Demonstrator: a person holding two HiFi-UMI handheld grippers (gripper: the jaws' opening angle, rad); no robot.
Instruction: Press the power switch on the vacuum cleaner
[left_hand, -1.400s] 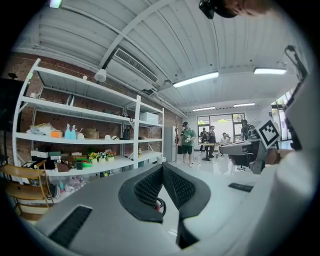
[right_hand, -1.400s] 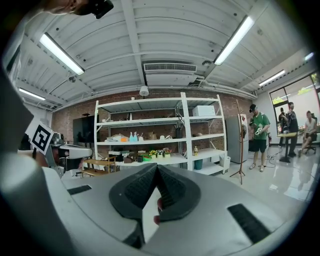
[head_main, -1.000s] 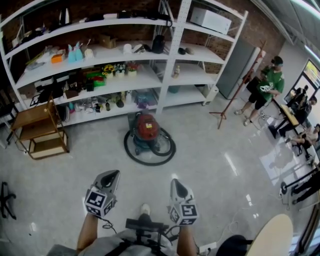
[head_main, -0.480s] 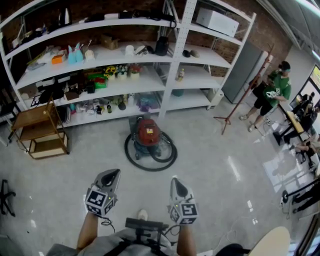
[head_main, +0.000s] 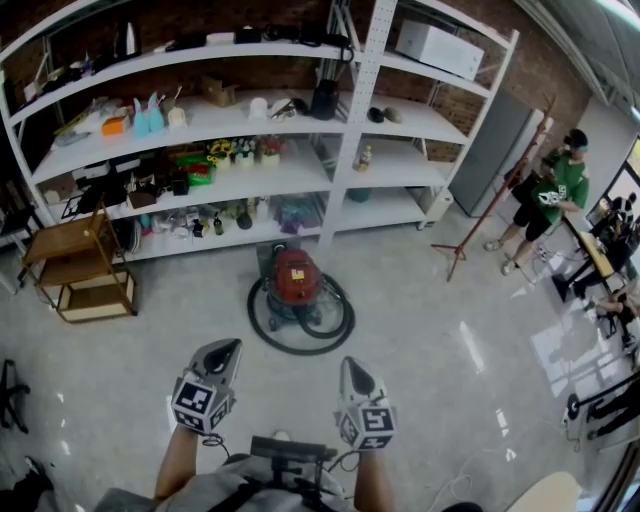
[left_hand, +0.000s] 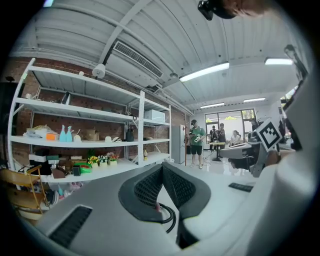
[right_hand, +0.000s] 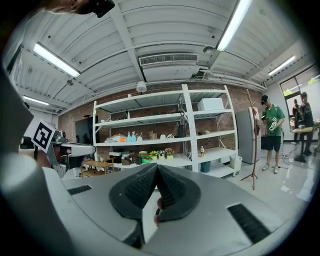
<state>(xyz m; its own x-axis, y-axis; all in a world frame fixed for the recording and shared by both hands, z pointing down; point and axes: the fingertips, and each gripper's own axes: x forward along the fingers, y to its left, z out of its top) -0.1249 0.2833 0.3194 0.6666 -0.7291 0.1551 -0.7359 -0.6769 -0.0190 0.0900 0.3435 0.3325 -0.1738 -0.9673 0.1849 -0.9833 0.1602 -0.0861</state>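
Head view: red-topped vacuum cleaner (head_main: 293, 275) standing on the pale floor in front of the white shelving unit (head_main: 345, 150), ringed by its coiled black hose (head_main: 262, 322); well apart from both tools and directly ahead of them. Left gripper (head_main: 227, 349) and right gripper (head_main: 352, 367): held low, side by side and pointed at the machine, probably the carrying posture for an approach on foot, with pressing not yet begun. Jaws, both gripper views: pads meeting at the tips, nothing gripped, which would suit a closed tip for pushing a button. Hard to make out: the power switch, too small to locate on the red lid. In each gripper view the closed jaws cover nearly all of the vacuum, leaving slivers of red, and hose in the left.
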